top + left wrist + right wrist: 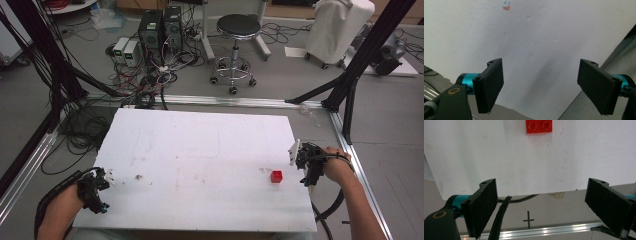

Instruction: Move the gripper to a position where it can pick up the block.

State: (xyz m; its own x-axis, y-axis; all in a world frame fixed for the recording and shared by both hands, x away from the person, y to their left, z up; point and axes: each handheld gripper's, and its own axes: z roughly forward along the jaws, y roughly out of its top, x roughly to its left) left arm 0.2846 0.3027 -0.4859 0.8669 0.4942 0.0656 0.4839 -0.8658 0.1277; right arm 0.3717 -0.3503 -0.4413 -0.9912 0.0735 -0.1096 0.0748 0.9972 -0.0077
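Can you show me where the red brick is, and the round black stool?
red brick [276, 176], high view, its top face.
red brick [539, 126], right gripper view, between its studs.
black stool [239, 25], high view, its round seat.

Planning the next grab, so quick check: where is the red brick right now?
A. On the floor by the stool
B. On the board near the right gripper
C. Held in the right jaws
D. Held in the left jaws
B: the red brick lies on the board, just ahead of the right gripper, whose jaws stand open and empty.

White table board [200, 150]: red brick [276, 176] near right edge; faint marks, possibly stains.
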